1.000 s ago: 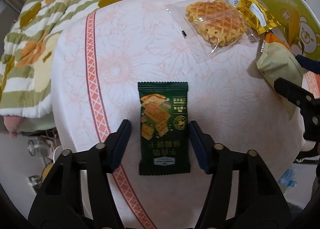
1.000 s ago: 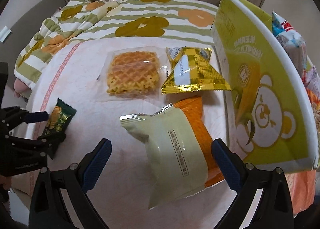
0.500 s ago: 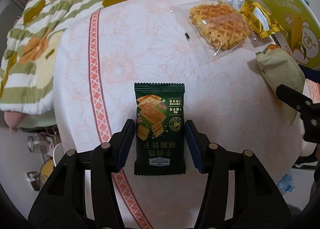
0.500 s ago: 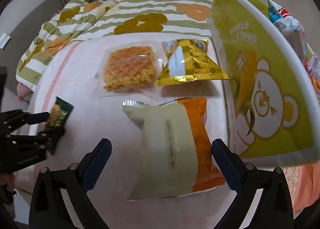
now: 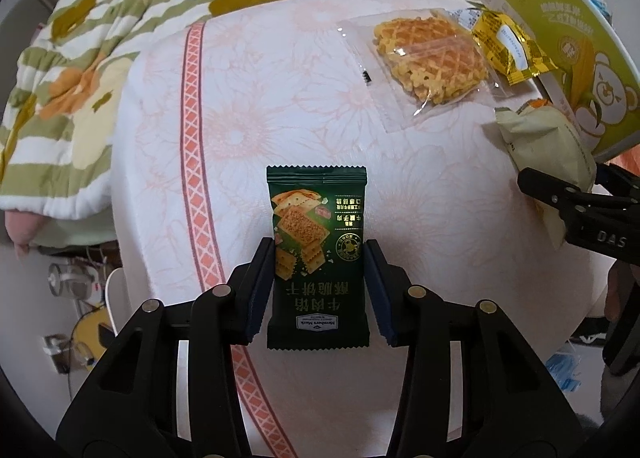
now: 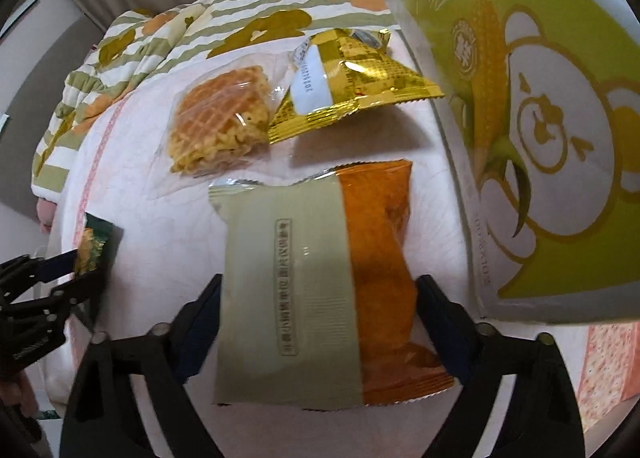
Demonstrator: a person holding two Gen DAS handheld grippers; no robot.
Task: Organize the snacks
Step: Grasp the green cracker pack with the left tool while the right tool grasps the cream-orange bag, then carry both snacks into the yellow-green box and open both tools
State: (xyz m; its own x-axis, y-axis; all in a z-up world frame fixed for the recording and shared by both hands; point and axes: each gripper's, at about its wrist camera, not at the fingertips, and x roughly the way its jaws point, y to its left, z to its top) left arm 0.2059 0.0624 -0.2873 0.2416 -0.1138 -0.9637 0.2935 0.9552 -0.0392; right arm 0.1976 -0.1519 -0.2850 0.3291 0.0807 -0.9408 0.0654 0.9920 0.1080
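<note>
1. The left gripper (image 5: 318, 290) was seen clamped on the green cracker packet (image 5: 317, 258), both blue pads pressed to its long edges, the packet lying flat on the pink-patterned tablecloth (image 5: 248, 106).
2. The right gripper (image 6: 318, 322) had just been closing around the beige-and-orange bag (image 6: 316, 282); its pads were pictured touching the bag's two sides.
3. A wrapped waffle (image 6: 220, 122) and a gold packet (image 6: 344, 74) were pictured beyond the bag, just beside each other.
4. A green corn box (image 6: 540, 110) was shown to the right.
</note>
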